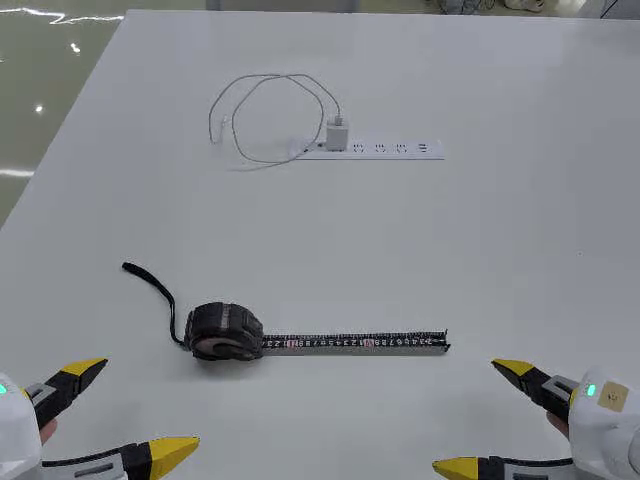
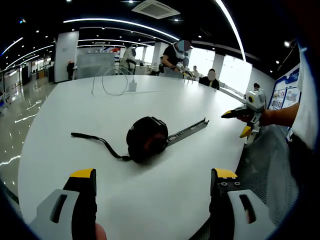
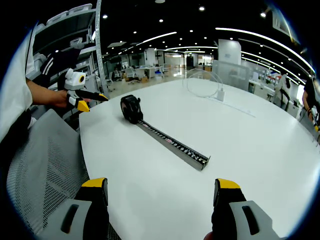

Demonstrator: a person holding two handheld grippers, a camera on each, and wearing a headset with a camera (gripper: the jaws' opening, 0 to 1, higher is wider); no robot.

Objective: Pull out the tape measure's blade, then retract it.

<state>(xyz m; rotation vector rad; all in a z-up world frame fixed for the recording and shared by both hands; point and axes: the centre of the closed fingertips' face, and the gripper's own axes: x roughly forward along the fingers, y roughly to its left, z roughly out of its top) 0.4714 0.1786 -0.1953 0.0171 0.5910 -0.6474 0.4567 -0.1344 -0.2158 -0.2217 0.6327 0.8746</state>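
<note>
You are holding both grippers low over the near edge of the white counter [image 1: 480, 250]. The left gripper [image 1: 130, 410] is keeping its yellow-tipped black fingers [image 1: 85, 368] spread wide apart on nothing. The right gripper [image 1: 483, 417] is holding its own pair just as wide. The bottom edge of the head view is cutting off both gripper bodies.

The black, rounded tape measure case [image 1: 225, 332] is sitting near that near edge, between the two grippers and well apart from both. Its dark blade [image 1: 355, 343] is lying pulled out flat on the counter, pointing toward the right gripper's side. Its numerals are showing as marks too fine to read, and the hook at the tip is hard to make out. A black wrist strap [image 1: 150, 285] is trailing from the case toward the left edge, with its joint to the case hidden behind the body.

Toward the far edge, a long white power strip [image 1: 375, 149] is lying with a white charger [image 1: 336, 133] plugged into it. A thin white cable [image 1: 265, 120] is looping beside it, its free end too faint to place.
</note>
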